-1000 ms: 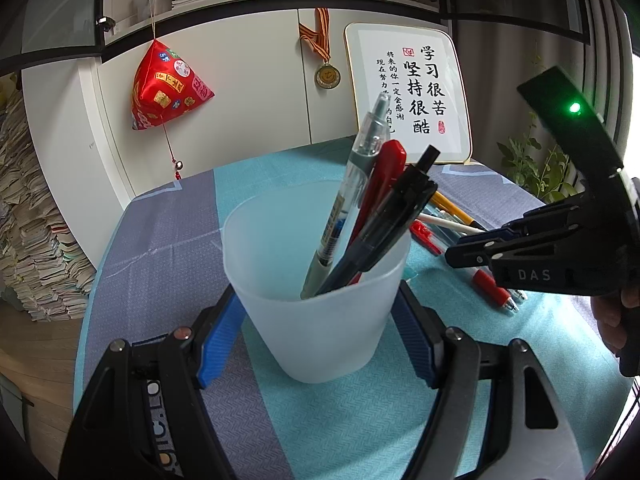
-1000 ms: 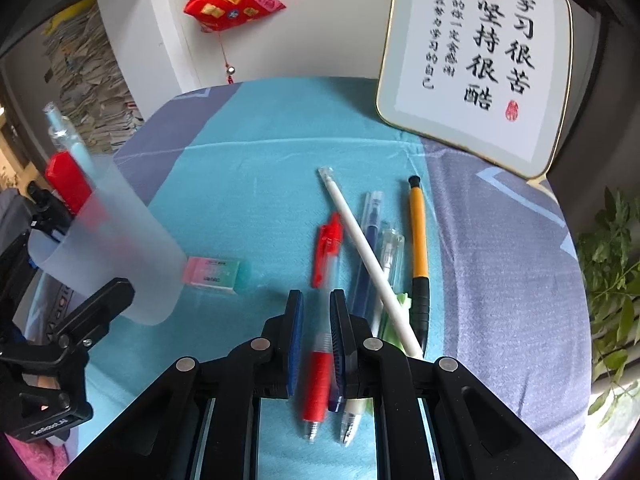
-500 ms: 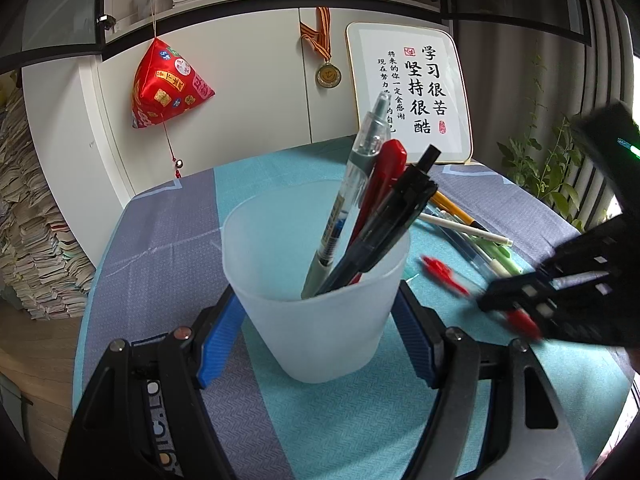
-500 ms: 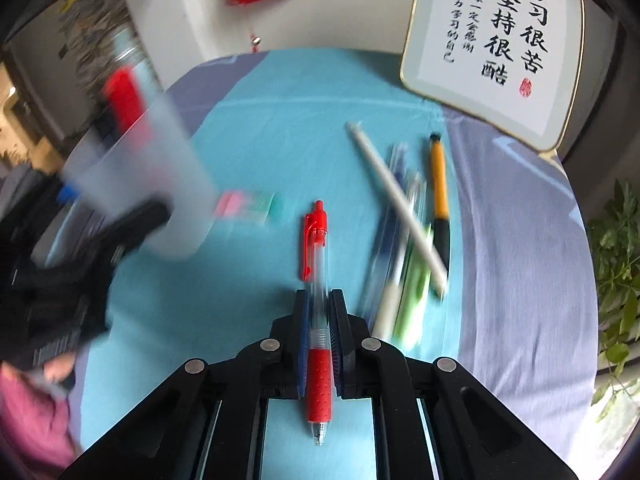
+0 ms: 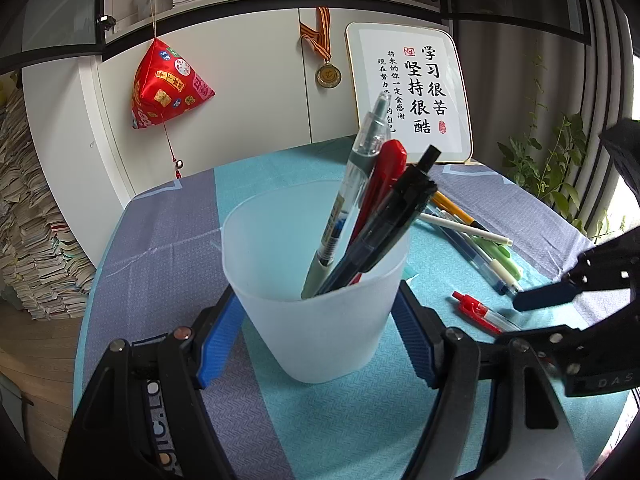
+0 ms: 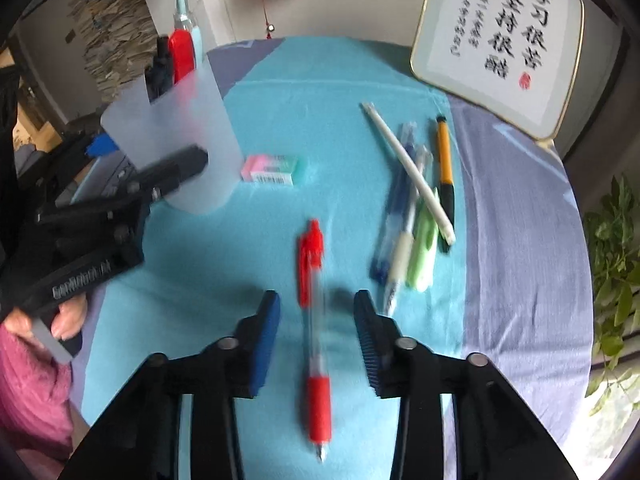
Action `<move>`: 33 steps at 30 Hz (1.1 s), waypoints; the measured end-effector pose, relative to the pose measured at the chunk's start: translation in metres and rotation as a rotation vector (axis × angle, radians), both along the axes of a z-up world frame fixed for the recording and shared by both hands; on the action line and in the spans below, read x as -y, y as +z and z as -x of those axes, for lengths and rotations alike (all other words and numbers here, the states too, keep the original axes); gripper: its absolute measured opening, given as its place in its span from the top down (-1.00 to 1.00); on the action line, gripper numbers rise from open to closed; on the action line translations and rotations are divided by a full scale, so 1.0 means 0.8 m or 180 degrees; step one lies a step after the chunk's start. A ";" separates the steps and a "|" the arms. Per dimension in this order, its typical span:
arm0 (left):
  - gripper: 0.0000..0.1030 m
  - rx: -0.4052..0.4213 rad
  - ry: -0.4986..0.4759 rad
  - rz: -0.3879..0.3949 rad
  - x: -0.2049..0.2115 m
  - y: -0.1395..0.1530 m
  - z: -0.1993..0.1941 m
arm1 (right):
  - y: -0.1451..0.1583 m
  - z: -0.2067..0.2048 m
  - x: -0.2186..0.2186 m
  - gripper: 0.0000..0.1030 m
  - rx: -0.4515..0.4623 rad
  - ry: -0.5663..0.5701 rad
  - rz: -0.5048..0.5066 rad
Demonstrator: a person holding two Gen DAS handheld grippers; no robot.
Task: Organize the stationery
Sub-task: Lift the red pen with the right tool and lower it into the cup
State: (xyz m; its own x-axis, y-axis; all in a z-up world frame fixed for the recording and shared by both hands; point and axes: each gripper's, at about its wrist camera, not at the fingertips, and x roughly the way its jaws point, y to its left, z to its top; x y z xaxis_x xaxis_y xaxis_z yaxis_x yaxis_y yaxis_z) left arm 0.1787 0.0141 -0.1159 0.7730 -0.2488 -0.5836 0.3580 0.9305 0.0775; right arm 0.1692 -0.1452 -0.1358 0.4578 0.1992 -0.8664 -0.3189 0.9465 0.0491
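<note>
Blue-padded fingers of the right gripper (image 6: 317, 334) have just been opening and now stand apart, with the red-capped clear-barrelled click pen (image 6: 314, 316) lying between them, neither pad touching it. That pen rests flat on the turquoise and grey cloth of the counter (image 6: 340, 80), tip toward the camera. It looks light, stiff and smooth, so it may roll or slip; the red rubber sleeve near the tip seems the best place to pinch it, across the barrel. Off to its right lie more loose pens in a heap (image 6: 416, 216), and ahead to the left a pink and green eraser (image 6: 270, 168). The left gripper (image 5: 316, 312) has its fingers pressed on both sides of a frosted translucent plastic cup (image 5: 316, 280) that already holds three pens; thin-walled, it would likely flex under a hard squeeze.
</note>
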 end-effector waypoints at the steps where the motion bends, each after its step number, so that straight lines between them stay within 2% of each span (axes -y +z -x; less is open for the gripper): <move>1: -0.39 0.0000 0.0000 0.0000 0.000 0.000 0.000 | 0.001 -0.004 -0.003 0.24 0.0009 0.0010 0.0009; 6: -0.39 0.0000 0.0000 0.0001 0.000 0.000 0.000 | -0.005 -0.026 -0.016 0.25 -0.0005 -0.0017 0.0089; 7: -0.39 0.0000 0.0000 -0.0001 0.000 0.000 0.000 | -0.007 -0.028 -0.018 0.36 0.0005 -0.0020 0.0126; 9: -0.39 0.0000 0.0000 0.0000 0.000 0.000 0.000 | -0.006 -0.029 -0.024 0.72 0.0060 0.0001 0.0226; 12: -0.39 0.0000 0.0000 0.0000 0.000 0.000 0.000 | 0.005 -0.028 -0.016 0.72 0.0060 -0.0075 0.0050; 18: -0.39 0.0000 0.0001 -0.0001 0.000 0.000 0.000 | 0.084 -0.004 0.000 0.72 0.0503 -0.0126 -0.0359; 26: -0.39 0.0001 0.0000 -0.0001 0.000 0.000 0.000 | 0.188 0.016 -0.012 0.74 0.1153 -0.0005 -0.0606; 33: -0.39 0.0000 0.0000 0.0000 0.000 0.000 0.000 | 0.252 0.018 -0.040 0.74 0.1513 0.0183 -0.0715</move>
